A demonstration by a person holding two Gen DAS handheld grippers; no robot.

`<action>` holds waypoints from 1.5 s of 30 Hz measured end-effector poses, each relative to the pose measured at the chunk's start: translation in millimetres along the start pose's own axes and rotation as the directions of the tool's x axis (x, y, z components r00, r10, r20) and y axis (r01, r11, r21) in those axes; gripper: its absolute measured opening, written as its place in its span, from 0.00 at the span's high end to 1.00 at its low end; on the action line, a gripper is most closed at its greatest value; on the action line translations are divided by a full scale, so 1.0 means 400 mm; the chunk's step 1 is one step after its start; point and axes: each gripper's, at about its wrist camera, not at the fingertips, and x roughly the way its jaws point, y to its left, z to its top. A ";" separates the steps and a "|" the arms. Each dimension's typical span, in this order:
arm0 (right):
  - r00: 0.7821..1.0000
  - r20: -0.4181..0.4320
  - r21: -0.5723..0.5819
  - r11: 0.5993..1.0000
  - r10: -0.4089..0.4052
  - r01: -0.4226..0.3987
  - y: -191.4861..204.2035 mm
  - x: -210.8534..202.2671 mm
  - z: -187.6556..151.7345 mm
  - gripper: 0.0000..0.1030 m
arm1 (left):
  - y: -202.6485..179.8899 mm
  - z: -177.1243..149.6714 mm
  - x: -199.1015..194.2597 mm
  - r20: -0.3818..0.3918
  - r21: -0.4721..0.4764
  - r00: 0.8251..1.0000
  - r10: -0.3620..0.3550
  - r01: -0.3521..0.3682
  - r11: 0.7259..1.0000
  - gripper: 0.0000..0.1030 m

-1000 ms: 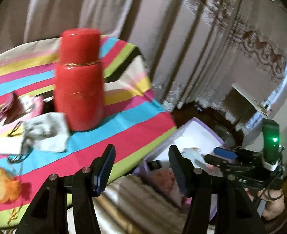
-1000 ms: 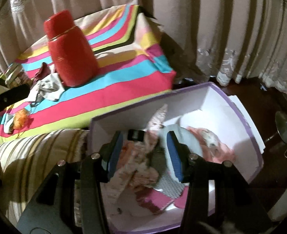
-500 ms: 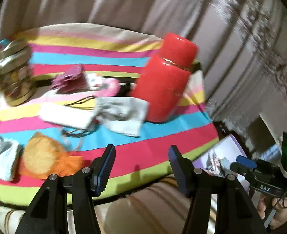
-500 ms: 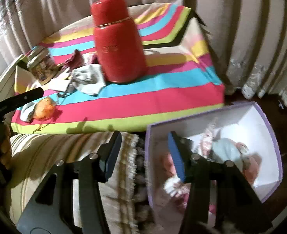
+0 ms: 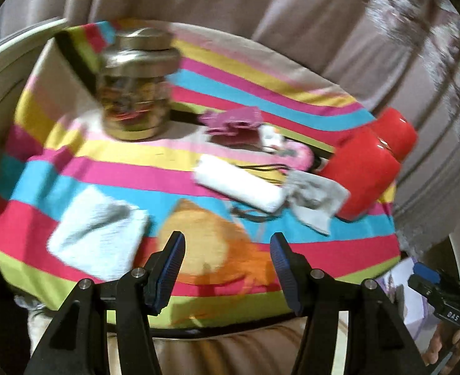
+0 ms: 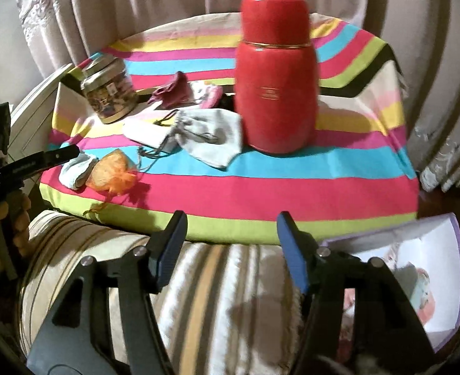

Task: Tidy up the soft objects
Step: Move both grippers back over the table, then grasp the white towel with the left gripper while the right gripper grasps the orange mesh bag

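On the striped tablecloth [image 5: 323, 253] lie several soft items: an orange mesh pouch [image 5: 208, 243] [image 6: 114, 172], a pale blue folded cloth [image 5: 98, 237] [image 6: 75, 168], a white pouch [image 5: 239, 184], a grey drawstring bag [image 5: 317, 197] [image 6: 211, 134] and a maroon pouch [image 5: 233, 122]. My left gripper [image 5: 226, 250] hangs open just above the orange pouch, with nothing in its grip. My right gripper [image 6: 231, 231] is over the striped cushion [image 6: 205, 297] in front of the table; its jaws are opening and nothing is between them.
A tall red flask [image 6: 275, 87] stands at the table's right and a lidded glass jar [image 6: 108, 93] at the back left. A white box with a purple rim [image 6: 459, 250], holding soft toys, sits low on the right. Curtains hang behind.
Both views have swung left from the box to the table. My left gripper has come over the orange pouch. My right gripper has left the box, its jaws wider and free of the cloth.
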 end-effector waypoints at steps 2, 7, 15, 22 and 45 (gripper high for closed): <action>1.000 -0.008 -0.011 1.000 0.012 -0.012 0.021 0.015 0.010 0.38 | 0.038 0.003 0.000 0.000 -0.027 1.000 0.029 -0.029 0.999 0.44; 0.999 -0.033 -0.057 0.997 0.043 -0.045 0.093 0.059 0.040 0.37 | 0.122 0.016 0.011 -0.027 -0.063 0.995 0.091 -0.092 0.994 0.44; 0.993 -0.078 -0.145 0.985 0.087 -0.098 0.208 0.145 0.087 0.32 | 0.231 0.020 0.049 -0.079 -0.103 0.983 0.166 -0.174 0.979 0.44; 0.987 -0.119 -0.236 0.962 0.111 -0.136 0.313 0.216 0.107 0.30 | 0.271 0.018 0.074 -0.096 -0.114 0.977 0.191 -0.201 0.973 0.44; 0.957 -0.273 -0.454 0.864 0.096 -0.216 0.546 0.465 0.111 0.18 | 0.284 0.006 0.132 -0.089 -0.053 0.984 0.154 -0.159 0.986 0.84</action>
